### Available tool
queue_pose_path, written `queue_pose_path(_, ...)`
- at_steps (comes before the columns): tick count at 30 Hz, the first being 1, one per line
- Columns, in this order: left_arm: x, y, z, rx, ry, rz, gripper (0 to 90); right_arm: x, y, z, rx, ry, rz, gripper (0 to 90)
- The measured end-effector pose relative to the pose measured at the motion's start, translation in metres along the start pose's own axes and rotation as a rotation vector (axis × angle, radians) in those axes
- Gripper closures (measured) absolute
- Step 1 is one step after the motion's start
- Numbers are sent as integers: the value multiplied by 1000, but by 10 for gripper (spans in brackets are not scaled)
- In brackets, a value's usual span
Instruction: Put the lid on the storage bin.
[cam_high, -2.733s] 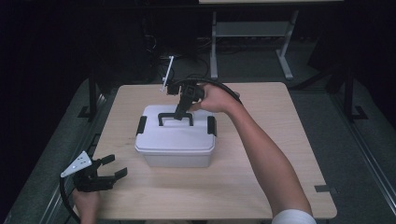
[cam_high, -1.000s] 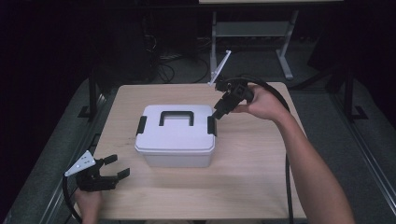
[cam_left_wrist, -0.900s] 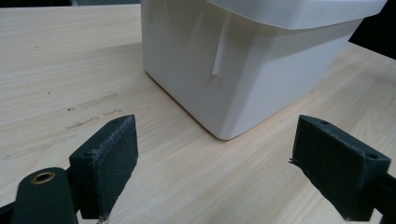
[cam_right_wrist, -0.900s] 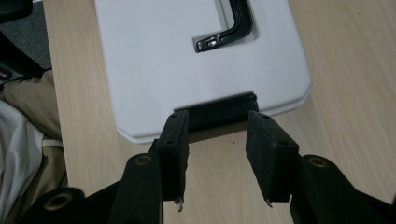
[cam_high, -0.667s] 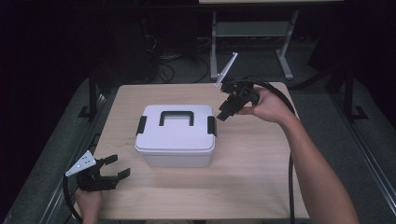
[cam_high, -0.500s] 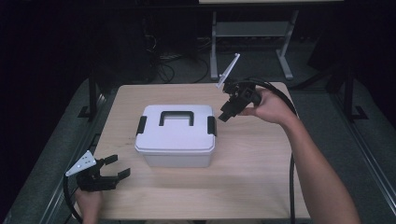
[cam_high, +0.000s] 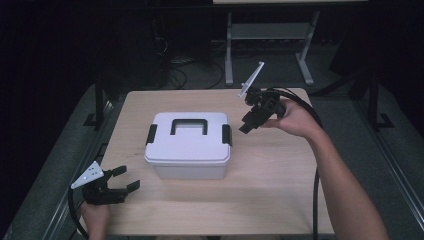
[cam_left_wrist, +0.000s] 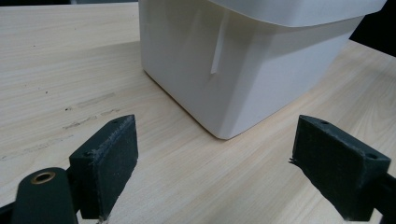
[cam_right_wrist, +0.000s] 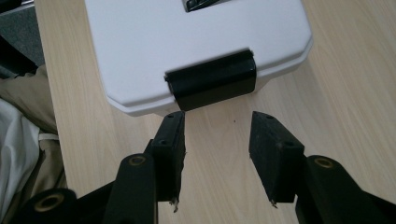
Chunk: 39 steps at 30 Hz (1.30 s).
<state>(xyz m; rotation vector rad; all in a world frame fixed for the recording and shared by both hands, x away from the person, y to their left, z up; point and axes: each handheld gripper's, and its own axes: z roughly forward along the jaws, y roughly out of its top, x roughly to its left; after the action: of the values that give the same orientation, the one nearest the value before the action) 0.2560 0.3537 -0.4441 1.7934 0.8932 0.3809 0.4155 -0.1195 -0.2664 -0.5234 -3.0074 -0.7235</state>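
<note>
High view looks down on a pale wooden tabletop (cam_high: 280, 190) with a white box (cam_high: 188, 145) sitting near its middle, a little to the left. The box has a lid (cam_high: 190, 142) closed flat, a black handle (cam_high: 189, 126) recessed in the top, and a black latch on each short side: one on the left (cam_high: 151, 134), one on the right (cam_high: 227, 135).

The right hand-held gripper (cam_high: 248, 123) hangs in the air just right of the box, tilted down toward the right latch, with its jaws parted and nothing between them. The person's right hand (cam_high: 292, 117) holds it from the far right, and the forearm runs back to the near right corner. In the right gripper view the two black jaws stand apart just short of that latch (cam_right_wrist: 212, 80), not touching it, with bare wood between them.

The left hand-held gripper (cam_high: 125, 179) rests low at the near left corner of the tabletop, well apart from the box, held by the left hand (cam_high: 95, 215). Its jaws are spread wide and empty. In the left gripper view they frame the near corner of the box (cam_left_wrist: 233, 70) across a stretch of bare wood.
</note>
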Motion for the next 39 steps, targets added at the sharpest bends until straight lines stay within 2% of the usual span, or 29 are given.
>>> queue_pose_path(14,-1,0,1,5,1,1,134,-1,-24,-3,-15,-8,37,540)
queue_pose_path(39,-2,0,1,11,2,4,134,-5,-61,8,-21,2,88,516)
